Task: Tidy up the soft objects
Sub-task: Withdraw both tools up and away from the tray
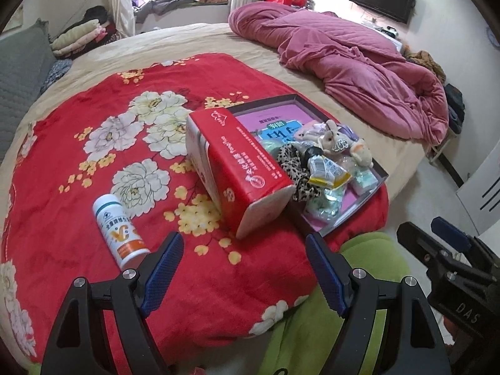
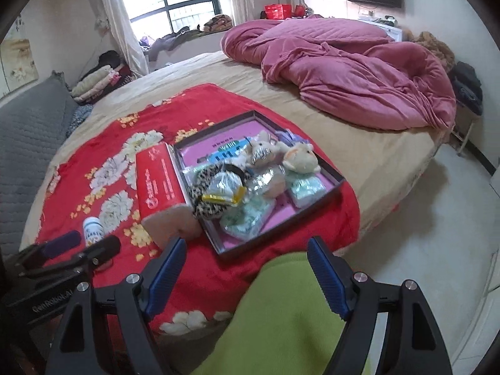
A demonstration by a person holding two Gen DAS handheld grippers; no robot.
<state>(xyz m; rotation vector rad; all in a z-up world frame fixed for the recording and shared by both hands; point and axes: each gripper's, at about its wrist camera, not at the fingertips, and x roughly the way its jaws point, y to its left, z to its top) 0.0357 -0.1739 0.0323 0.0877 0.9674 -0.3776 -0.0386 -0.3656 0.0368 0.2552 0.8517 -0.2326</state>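
- The left gripper [image 1: 242, 251] stands wide open with nothing between its blue ribbed pads; it hangs over the near edge of the red blanket [image 1: 62, 218], touching nothing.
- The right gripper [image 2: 247, 257] is likewise wide open and empty, poised above a bright green fleece cloth [image 2: 281, 318] that fills the space below its fingers; contact cannot be told.
- Each gripper shows at the edge of the other's view, side by side.
- The soft objects lie heaped in a shallow dark-walled box tray [image 2: 339, 181] with a pink floor, set on the blanket's far right part: two small cream plush animals [image 2: 301, 156], a leopard-print fabric piece [image 1: 297, 168], and pale green soft packs in clear wrap [image 2: 247, 218].
- A crinkled packet with yellow trim [image 2: 223, 192] sits on top of the heap.
- A red soft pack of tissues [image 1: 240, 168], long and block-shaped, lies tilted against the tray's left wall, between the left gripper and the tray.
- A white cylindrical bottle [image 1: 120, 229] with an orange label lies on its side on the blanket, just beside the left gripper's left finger.
- The blanket is plush, red, printed with white and yellow flowers, spread on a beige bed [image 1: 193, 40]; a rumpled quilted pink duvet [image 1: 359, 62] lies well apart at the far side.
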